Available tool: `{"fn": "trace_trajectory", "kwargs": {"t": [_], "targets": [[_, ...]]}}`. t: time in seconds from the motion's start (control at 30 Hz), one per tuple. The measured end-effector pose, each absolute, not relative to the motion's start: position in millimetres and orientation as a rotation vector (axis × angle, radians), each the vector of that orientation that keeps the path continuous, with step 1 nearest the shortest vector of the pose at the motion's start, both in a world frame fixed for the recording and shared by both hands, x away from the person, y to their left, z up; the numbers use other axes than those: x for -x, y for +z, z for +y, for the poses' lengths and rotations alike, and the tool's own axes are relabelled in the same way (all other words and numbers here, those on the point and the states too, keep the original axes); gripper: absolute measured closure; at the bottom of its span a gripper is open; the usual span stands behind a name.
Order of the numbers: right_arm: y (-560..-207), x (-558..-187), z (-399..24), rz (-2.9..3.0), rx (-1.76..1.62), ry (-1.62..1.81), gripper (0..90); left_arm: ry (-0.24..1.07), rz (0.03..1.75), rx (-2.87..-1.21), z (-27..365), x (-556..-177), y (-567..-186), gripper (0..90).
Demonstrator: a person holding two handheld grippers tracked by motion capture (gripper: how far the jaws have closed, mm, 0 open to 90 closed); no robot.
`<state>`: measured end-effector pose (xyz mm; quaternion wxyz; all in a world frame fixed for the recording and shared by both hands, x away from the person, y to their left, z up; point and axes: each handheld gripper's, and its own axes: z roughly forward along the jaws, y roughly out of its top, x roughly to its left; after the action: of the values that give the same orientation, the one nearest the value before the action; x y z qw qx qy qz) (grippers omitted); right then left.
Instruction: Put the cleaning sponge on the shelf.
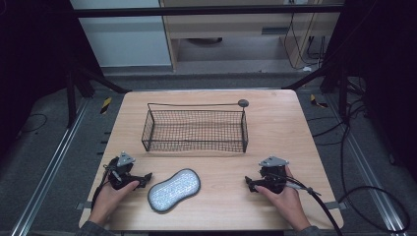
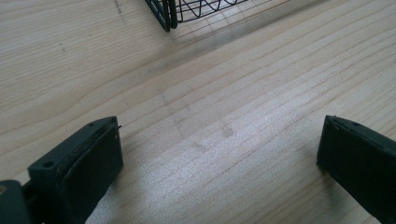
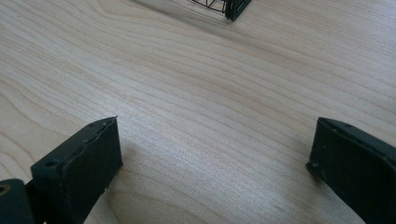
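A black wire basket (image 1: 195,130) stands on the wooden table (image 1: 275,118), toward its far half. A grey peanut-shaped pad (image 1: 174,189) lies flat near the front edge, between the two hands. My left gripper (image 1: 132,178) rests on the table just left of the pad, jaws wide open with bare wood between them (image 2: 219,154). My right gripper (image 1: 259,183) rests at the front right, also open over bare wood (image 3: 215,154). A corner of the basket (image 2: 168,14) appears at the top of the left gripper view, and another basket corner (image 3: 231,7) tops the right gripper view.
A small round grey knob (image 1: 243,103) sits at the basket's far right corner on its wire handle. Cables (image 1: 354,196) trail over the floor at the right of the table. Black frame struts flank the table's far corners.
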<state>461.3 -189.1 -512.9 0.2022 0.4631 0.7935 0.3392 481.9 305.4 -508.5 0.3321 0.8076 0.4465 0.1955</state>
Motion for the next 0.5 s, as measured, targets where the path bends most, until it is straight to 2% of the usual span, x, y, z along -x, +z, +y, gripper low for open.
{"fn": "trace_trajectory", "kwargs": {"t": [0.33,0.5], "targets": [[-513,-462,-188,2.211,-1.301,0.944,1.7,0.515,1.164,-2.079,310,-477,-496,2.8],[-513,-462,-188,2.217,-1.3,0.943,1.6,0.513,1.16,-2.125,309,-466,-487,4.3]]}}
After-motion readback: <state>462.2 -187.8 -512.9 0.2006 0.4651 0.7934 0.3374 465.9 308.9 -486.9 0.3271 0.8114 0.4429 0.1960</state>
